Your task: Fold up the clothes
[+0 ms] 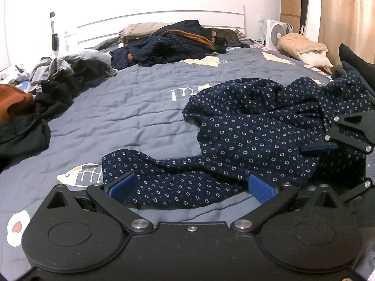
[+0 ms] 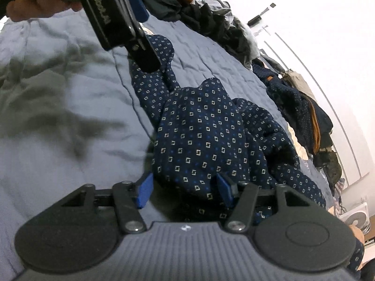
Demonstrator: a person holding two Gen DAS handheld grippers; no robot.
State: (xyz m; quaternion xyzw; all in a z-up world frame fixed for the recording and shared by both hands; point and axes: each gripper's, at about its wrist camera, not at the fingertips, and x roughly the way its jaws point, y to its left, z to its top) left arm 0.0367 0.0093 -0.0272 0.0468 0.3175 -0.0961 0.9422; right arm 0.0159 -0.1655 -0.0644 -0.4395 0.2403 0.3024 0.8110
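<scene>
Although the navy patterned garment point(image 1: 257, 138) lies bunched on the grey-blue quilt point(image 1: 117, 121), no fold shows in it yet; smoothing and every fold look still to come, and heaps of other clothes point(image 1: 58, 75) wait beyond the garment toward the headboard point(image 1: 164, 21). Spread wide, the left gripper point(image 1: 189, 187) straddles the garment's near strip without pinching; the right gripper point(image 2: 182, 192) stands half-parted over its bunched end, pads not visibly pressing. Left of the garment, bare quilt gives room for spreading; its right side runs close to the bed edge.
</scene>
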